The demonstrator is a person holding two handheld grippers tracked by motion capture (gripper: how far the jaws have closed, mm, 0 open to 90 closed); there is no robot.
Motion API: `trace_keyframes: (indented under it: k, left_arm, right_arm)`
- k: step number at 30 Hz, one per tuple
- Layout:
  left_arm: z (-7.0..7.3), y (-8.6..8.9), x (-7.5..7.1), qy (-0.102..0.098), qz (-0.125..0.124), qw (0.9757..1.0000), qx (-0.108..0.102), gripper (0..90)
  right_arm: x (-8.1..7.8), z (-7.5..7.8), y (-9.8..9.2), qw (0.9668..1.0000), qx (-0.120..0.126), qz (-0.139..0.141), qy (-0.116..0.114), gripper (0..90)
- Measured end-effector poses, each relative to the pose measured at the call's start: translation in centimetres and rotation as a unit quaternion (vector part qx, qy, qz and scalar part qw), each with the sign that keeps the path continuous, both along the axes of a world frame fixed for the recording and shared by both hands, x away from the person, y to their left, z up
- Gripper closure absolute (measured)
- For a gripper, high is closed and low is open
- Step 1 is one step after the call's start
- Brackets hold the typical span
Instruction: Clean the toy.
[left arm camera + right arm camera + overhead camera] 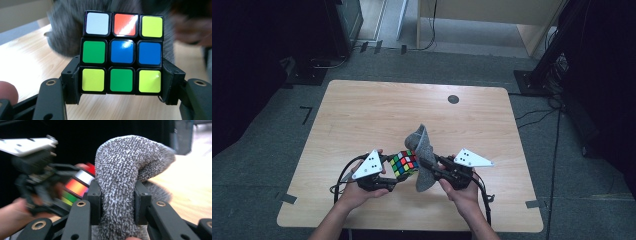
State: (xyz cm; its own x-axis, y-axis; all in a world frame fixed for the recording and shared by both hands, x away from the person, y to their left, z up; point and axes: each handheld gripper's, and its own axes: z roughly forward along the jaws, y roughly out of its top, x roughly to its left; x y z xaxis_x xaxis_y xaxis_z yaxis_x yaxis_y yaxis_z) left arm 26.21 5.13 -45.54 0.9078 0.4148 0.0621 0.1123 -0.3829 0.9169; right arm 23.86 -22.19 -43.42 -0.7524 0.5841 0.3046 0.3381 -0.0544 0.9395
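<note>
While I scan the high view first, I see the left tongs (393, 172) clamped on the puzzle cube (404, 163) and the right tongs (432, 165) pinching a grey knit cloth (424, 155), both lifted over the near part of the worktop (362, 115). Cube sits just left of the cloth, touching or nearly so; the cloth's long axis runs near-to-far, upright-ish.

Left gripper view: jaws closed tight on the cube's (123, 52) bottom row, one per side, grey cloth (65, 32) right behind it.

Right gripper view: jaws part closed, squeezing the cloth (120, 187) mid-length; its top curls over to the right. Cube (78, 186) lies to the left w/ the other gripper. I judge the next move is cloth onto cube, sideways, a short way.
</note>
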Motion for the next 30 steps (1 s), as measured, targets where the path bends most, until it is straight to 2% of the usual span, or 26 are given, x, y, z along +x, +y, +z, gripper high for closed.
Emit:
trace_keyframes:
  k: [1,2,4,5,7,10,13,14,16,19,22,26,28,29,30]
  left_arm:
    - [-0.2,-0.3,-0.1,-0.008,0.007,0.9999,0.012,34.3]
    - [-0.3,-0.5,-0.2,-0.009,0.005,0.9998,0.014,34.3]
    - [-0.3,-0.7,-0.5,-0.013,-0.006,0.9999,0.004,34.3]
    - [-0.1,-0.6,-0.6,-0.017,-0.010,0.9998,0.001,34.3]
    - [0.1,-0.4,-0.7,-0.022,-0.013,0.9996,-0.006,34.3]
    - [0.5,0.3,-0.7,-0.020,-0.012,0.9994,-0.025,34.3]
    - [0.6,0.6,-0.4,-0.016,-0.010,0.9992,-0.035,34.3]
    - [0.6,0.7,-0.4,-0.014,-0.011,0.9991,-0.038,34.3]
    - [0.5,0.6,-0.3,-0.011,-0.012,0.9991,-0.038,34.3]
    - [0.2,0.1,-0.4,-0.016,-0.007,0.9996,-0.020,34.3]
    - [0.2,0.0,-0.5,-0.017,-0.008,0.9995,-0.025,34.3]
    - [0.8,0.4,-0.7,-0.020,-0.008,0.9990,-0.038,34.2]
    - [0.8,0.5,-0.6,-0.017,-0.002,0.9990,-0.040,34.2]
    - [0.8,0.5,-0.5,-0.014,-0.002,0.9992,-0.039,34.2]
    - [0.7,0.5,-0.5,-0.011,-0.003,0.9993,-0.036,34.2]
  right_arm:
    - [-0.3,0.4,0.3,0.9999,0.006,0.012,-0.006,66.5]
    - [-0.6,0.7,0.6,0.9995,0.016,0.026,-0.006,66.5]
    - [-1.1,1.3,1.3,0.9991,0.020,0.035,-0.014,66.5]
    - [-1.2,1.4,1.4,0.9992,0.015,0.033,-0.014,66.4]
    - [-1.0,1.2,1.2,0.9992,0.023,0.030,-0.010,66.4]
    - [-0.1,0.0,0.2,0.9995,0.026,-0.001,0.016,66.5]
    - [0.6,-1.0,-0.5,0.9990,0.003,-0.029,0.035,66.6]
    - [0.7,-1.1,-0.6,0.9988,0.003,-0.029,0.040,66.6]
    - [0.5,-0.8,-0.4,0.9990,0.005,-0.026,0.034,66.7]
    - [-0.1,0.1,0.4,0.9990,0.027,-0.004,0.037,66.6]
    - [-0.9,0.8,1.4,0.9999,0.010,-0.001,0.014,66.6]
    - [-0.2,0.1,0.5,0.9994,0.018,-0.021,0.024,66.7]
    - [0.1,-0.6,0.2,0.9984,-0.013,-0.050,0.025,67.0]
    - [0.0,-0.7,0.2,0.9977,-0.027,-0.057,0.024,67.3]
    - [-0.1,-0.8,0.4,0.9977,-0.032,-0.056,0.023,67.7]
